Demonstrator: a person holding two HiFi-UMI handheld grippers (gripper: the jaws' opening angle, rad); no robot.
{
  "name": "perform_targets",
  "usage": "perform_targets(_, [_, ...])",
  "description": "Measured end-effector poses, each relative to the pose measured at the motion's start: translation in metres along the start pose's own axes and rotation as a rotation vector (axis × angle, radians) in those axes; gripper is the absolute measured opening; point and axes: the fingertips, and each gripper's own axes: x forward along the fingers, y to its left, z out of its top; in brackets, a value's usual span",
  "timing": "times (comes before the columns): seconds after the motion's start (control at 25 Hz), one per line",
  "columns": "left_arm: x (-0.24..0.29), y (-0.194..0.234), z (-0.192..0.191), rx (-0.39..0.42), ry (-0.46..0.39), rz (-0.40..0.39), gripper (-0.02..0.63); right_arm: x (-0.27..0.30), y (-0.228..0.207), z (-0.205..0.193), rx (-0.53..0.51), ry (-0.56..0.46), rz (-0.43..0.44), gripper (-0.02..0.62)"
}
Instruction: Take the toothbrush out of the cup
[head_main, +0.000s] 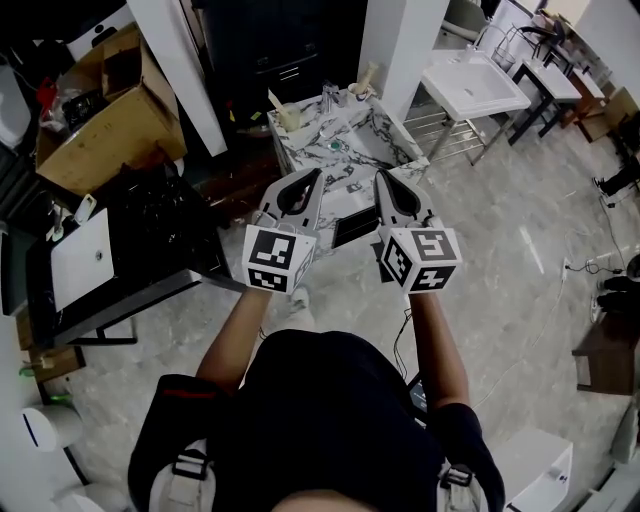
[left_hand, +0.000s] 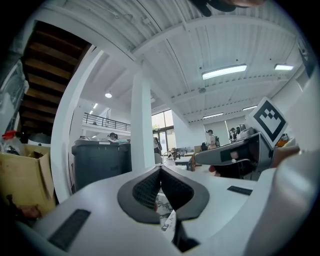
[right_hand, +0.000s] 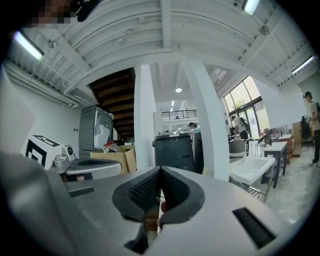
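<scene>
A small marble-patterned table (head_main: 362, 138) stands ahead of me in the head view. At its far left corner is a pale cup (head_main: 290, 119) with a light toothbrush handle (head_main: 274, 99) leaning out of it. Both grippers point level at the table and stop short of it. My left gripper (head_main: 315, 176) is shut with nothing between its pads. Beside it, my right gripper (head_main: 380, 178) is likewise shut and empty. In the left gripper view the jaws (left_hand: 160, 169) meet and hide most of the table. The right gripper view shows its tips (right_hand: 160, 170) closed too.
A cardboard box (head_main: 100, 100) sits at the left above a black table (head_main: 150, 285) holding a white board. A white sink (head_main: 475, 82) on a metal frame stands to the right. White pillars (head_main: 180, 60) and a dark bin (right_hand: 172, 150) lie behind the marble table.
</scene>
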Motion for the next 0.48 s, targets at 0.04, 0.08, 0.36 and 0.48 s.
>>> perform_targets(0.04, [0.005,0.004,0.000,0.000,0.004,0.000,0.011,0.006,-0.003,0.001,0.003,0.002,0.000,0.032])
perform_targets(0.08, [0.011,0.008,-0.001,0.000,0.007,0.000,0.011,0.012,-0.006,0.001,0.005,0.004,0.001,0.034])
perform_targets(0.36, [0.046,0.036,-0.004,-0.002,0.026,-0.007,0.011,0.056,-0.024,0.005,0.031,0.016,-0.007,0.034])
perform_targets(0.48, [0.057,0.055,-0.006,-0.005,0.034,-0.006,0.011,0.078,-0.025,0.006,0.041,0.021,-0.007,0.034])
